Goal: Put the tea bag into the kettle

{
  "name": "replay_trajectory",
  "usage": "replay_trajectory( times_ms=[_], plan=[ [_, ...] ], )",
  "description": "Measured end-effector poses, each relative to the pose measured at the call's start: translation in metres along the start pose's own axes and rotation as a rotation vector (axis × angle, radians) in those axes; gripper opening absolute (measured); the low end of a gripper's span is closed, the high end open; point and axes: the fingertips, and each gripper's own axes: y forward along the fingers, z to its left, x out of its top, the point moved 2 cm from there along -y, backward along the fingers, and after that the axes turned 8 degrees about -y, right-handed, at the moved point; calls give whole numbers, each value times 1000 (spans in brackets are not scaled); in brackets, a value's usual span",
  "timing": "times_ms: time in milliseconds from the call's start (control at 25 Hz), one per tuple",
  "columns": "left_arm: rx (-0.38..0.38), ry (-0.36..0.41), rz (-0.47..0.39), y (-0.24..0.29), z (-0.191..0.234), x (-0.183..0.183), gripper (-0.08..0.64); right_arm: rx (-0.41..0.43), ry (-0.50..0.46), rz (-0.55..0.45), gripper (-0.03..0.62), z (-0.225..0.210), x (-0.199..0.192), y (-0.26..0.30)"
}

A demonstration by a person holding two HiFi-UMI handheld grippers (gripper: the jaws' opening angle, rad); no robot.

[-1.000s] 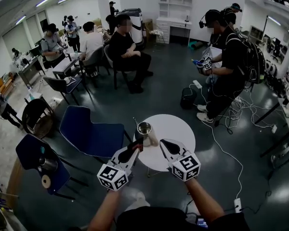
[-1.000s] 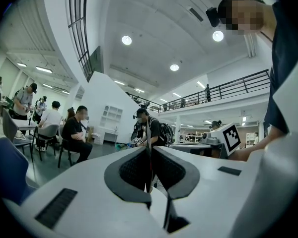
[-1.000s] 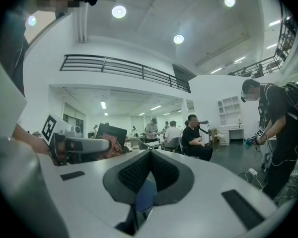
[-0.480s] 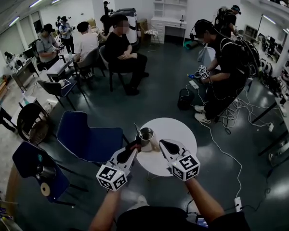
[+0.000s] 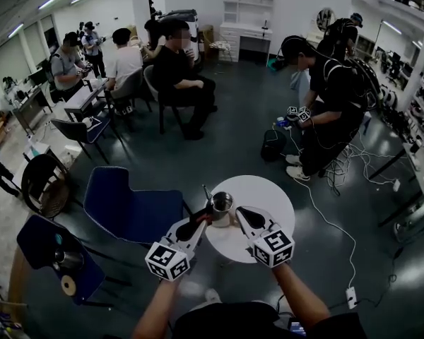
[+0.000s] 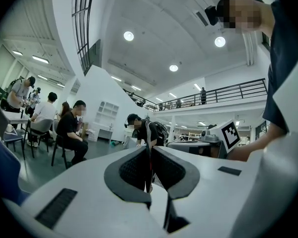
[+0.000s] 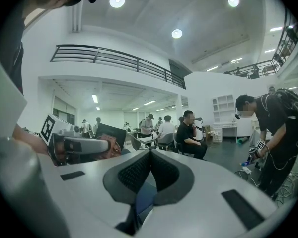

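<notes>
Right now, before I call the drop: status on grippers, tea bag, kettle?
Left gripper shut on tea bag. Right gripper shut, empty. Kettle on white table, top open, just ahead of both. Nothing in between.

Right gripper [image 7: 150, 153] fingers [image 7: 133, 175] together, nothing between; left gripper [image 7: 106, 145] with reddish tea bag [image 7: 111, 150] at left; seated person [image 7: 188, 138] beyond

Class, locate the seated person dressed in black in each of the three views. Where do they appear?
Head view: the seated person is upper left of centre.
Left gripper view: left side, mid-height.
Right gripper view: right of centre, mid-height.
Shared landmark: the white shelf unit, to their right.
</notes>
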Motion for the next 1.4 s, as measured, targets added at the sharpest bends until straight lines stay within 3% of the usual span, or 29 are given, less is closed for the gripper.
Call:
replay_trajectory(
  times_ms=[600,1080,1400],
  plan=[
    [-6,8,13,-17,22,1,40,17,-14,15,17,19,-3,21],
    [19,-2,-2,1,21,-5,40,139,-46,14,17,12,-5,29],
    [60,-4,-19,16,24,0,40,283,-27,-25,18,9,8,51]
  ],
)
